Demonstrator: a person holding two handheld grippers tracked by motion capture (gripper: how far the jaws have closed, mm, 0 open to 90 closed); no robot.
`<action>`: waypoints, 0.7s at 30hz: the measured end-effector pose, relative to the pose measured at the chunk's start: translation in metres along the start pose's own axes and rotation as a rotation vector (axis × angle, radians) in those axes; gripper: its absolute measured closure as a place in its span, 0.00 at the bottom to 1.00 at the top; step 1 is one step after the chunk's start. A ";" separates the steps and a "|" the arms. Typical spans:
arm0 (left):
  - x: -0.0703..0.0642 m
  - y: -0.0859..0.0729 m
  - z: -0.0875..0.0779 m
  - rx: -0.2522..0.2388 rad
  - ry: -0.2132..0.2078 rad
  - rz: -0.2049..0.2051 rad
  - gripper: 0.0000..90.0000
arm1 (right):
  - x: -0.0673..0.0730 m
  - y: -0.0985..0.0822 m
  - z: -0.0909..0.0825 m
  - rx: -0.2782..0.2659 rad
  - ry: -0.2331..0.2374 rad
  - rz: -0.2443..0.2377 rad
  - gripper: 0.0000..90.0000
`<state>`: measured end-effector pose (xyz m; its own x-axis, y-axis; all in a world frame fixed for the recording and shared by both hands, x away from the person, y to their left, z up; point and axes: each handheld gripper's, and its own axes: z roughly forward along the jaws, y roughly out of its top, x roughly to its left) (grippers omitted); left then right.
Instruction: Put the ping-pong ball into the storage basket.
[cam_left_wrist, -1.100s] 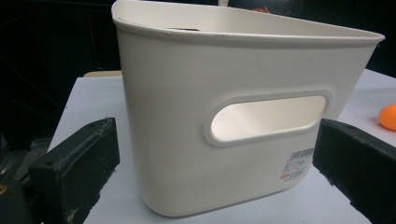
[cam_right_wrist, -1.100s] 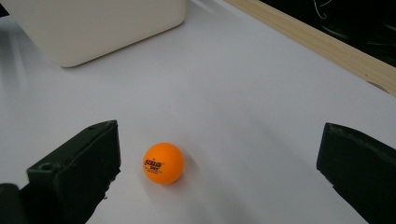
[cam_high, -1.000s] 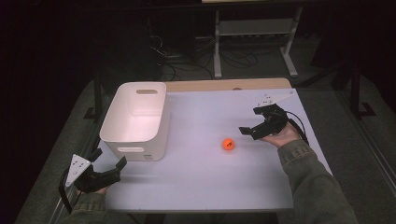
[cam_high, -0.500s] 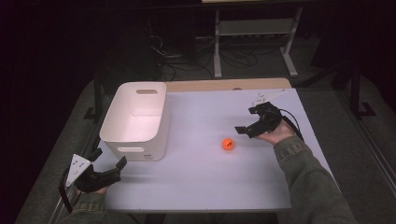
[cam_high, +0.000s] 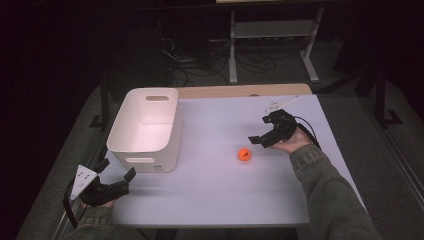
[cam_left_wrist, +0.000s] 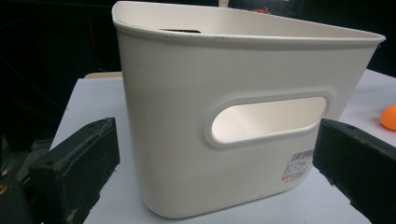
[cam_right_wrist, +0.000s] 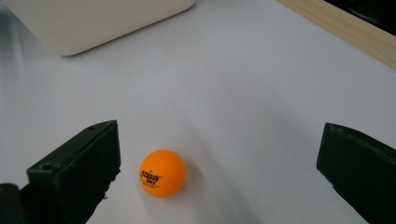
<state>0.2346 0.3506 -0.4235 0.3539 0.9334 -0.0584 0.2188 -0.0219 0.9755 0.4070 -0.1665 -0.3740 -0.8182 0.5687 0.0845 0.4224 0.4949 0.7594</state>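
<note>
At the near left corner of the worktop (cam_high: 210, 200), the left gripper (cam_high: 111, 179) is held with jaws spread, pointed at the white bin (cam_high: 145, 125), whose visible interior looks bare. Farther right, the orange ball (cam_high: 244, 155) lies just beside the right gripper (cam_high: 260, 135), jaws spread.

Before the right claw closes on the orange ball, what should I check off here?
1. Right claw open: ok, jaws stand wide apart.
2. Orange ball between the jaws: ok, though close to one jaw.
3. Ball free on the table: ok, nothing touches it.
4. White bin upright: ok.
5. Left claw open and apart from the bin: ok.
6. Bin empty: cannot tell, part of its floor is hidden.
</note>
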 end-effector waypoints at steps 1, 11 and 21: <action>0.000 0.000 0.000 0.000 0.000 0.000 0.00 | 0.000 0.000 0.000 0.000 0.000 0.000 0.00; 0.000 0.000 0.000 0.001 -0.001 0.001 0.00 | 0.000 -0.001 0.012 0.029 0.026 -0.003 0.00; 0.000 0.000 0.000 0.000 -0.003 0.001 0.00 | 0.000 -0.003 0.024 0.060 0.051 -0.002 0.00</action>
<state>0.2348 0.3506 -0.4236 0.3566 0.9324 -0.0581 0.2188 -0.0229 0.9755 0.4146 -0.1521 -0.3915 -0.8372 0.5343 0.1169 0.4420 0.5351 0.7199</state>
